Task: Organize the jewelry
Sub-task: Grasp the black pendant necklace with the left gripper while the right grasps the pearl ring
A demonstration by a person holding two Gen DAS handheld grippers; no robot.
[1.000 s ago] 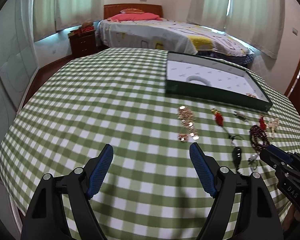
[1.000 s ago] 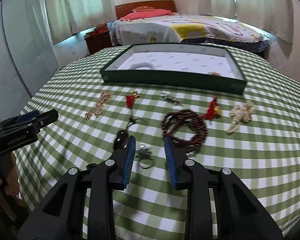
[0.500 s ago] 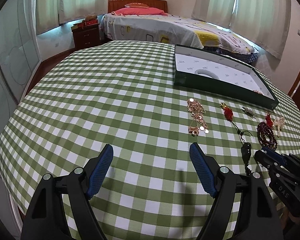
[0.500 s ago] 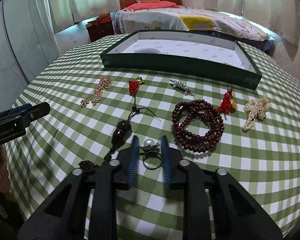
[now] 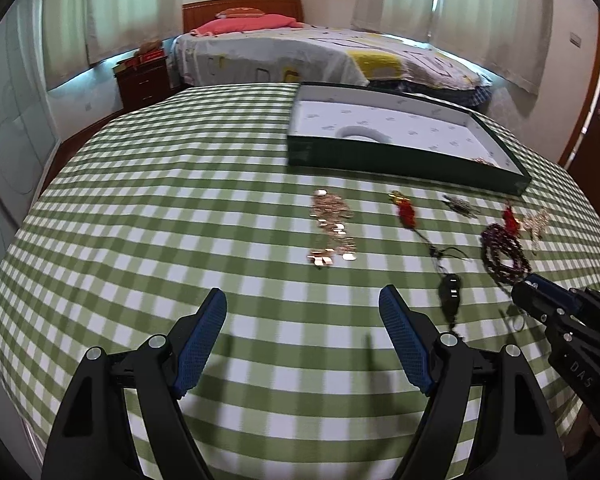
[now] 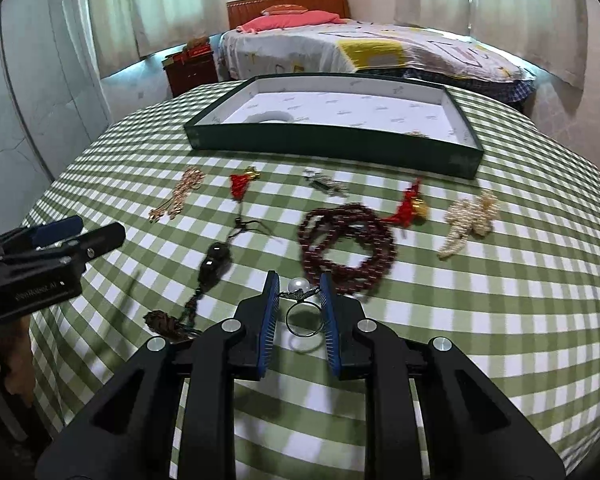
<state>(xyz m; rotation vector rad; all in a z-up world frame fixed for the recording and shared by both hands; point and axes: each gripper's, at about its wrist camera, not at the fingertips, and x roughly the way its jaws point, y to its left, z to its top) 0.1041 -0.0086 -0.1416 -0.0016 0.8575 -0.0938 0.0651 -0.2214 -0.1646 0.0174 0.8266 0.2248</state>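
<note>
My right gripper [image 6: 299, 285] is shut on a pearl ring [image 6: 303, 309], its blue pads touching the ring's sides just above the green checked cloth. It also shows in the left wrist view [image 5: 540, 296]. My left gripper [image 5: 302, 304] is open and empty over bare cloth. On the cloth lie a dark red bead bracelet [image 6: 346, 246], a gold chain [image 6: 178, 198], a red tassel pendant with a black stone [image 6: 216, 262], a silver brooch [image 6: 326, 182], a red knot charm [image 6: 410, 208] and a pearl piece [image 6: 468, 220]. A green tray [image 6: 332, 142] stands behind them.
The tray holds a white bangle [image 6: 274, 117] and a small gold item [image 6: 418, 133]. The round table's edge [image 5: 28, 428] curves close at the front left. A bed [image 6: 360, 46] and a red nightstand [image 6: 190, 66] stand beyond the table.
My right gripper moved forward over the pearl ring and closed onto its sides. My left gripper shifted slightly and stayed open.
</note>
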